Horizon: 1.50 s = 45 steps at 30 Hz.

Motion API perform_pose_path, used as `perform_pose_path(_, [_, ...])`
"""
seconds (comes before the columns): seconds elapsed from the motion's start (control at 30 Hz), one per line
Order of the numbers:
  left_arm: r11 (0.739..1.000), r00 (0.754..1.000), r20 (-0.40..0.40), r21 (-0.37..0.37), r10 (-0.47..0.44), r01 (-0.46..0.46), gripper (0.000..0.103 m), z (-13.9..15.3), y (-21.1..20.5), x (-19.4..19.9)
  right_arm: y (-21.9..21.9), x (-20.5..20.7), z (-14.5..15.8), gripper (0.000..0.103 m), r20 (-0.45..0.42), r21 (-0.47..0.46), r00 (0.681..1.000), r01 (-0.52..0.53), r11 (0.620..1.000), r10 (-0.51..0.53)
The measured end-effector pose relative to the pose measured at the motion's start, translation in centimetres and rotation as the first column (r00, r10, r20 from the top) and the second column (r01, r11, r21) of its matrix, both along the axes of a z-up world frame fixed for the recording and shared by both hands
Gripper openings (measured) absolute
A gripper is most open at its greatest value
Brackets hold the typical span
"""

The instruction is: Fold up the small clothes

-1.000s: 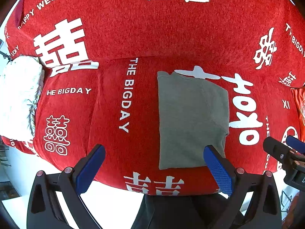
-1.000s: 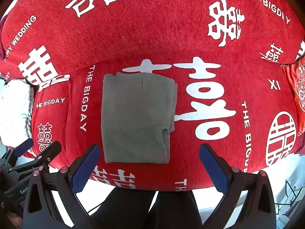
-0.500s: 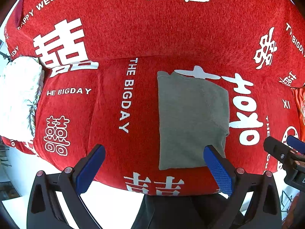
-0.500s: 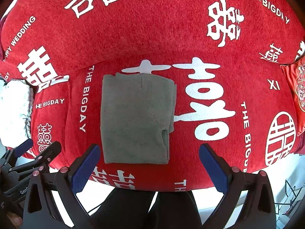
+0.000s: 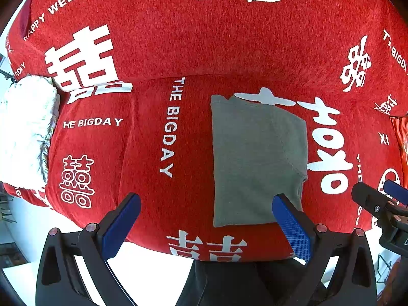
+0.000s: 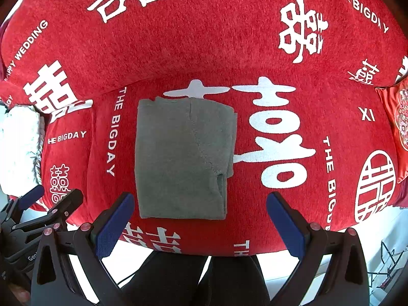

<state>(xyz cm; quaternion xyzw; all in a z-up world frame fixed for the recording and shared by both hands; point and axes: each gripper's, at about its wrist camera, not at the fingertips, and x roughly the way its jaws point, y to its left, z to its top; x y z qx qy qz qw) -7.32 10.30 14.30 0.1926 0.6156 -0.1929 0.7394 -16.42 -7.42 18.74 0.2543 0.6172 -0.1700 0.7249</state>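
A small grey garment (image 5: 257, 158) lies folded into a neat rectangle on the red sofa seat (image 5: 178, 199); it also shows in the right wrist view (image 6: 182, 158). My left gripper (image 5: 206, 214) is open and empty, held above the seat's front edge, with its right finger just in front of the garment's near right corner. My right gripper (image 6: 200, 213) is open and empty, held in front of the garment's near edge. Each gripper shows at the side of the other's view: the right gripper (image 5: 382, 204) and the left gripper (image 6: 48, 204).
The sofa is covered in red cloth (image 6: 204, 38) with white lettering. A white fluffy cushion (image 5: 25, 132) lies at the left end of the seat. A red patterned cushion (image 6: 397, 117) sits at the right end. The person's dark trousers (image 6: 193, 278) are below the seat edge.
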Motion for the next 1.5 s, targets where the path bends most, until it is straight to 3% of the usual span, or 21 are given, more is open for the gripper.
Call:
perform_pose_path(0.77, [1.000,0.999,0.032,0.021,-0.002,0.001,0.103,0.39,-0.44,-0.20,-0.01,0.16,0.12,0.103,0.002,-0.001,1.000,-0.005,1.000,0.005])
perform_pose_path(1.5, [0.999,1.000,0.007,0.025,0.030,-0.031,0.103,-0.27,-0.34,0.11,0.19,-0.03,-0.01,0.103,-0.005,-0.004,1.000,-0.003,1.000,0.003])
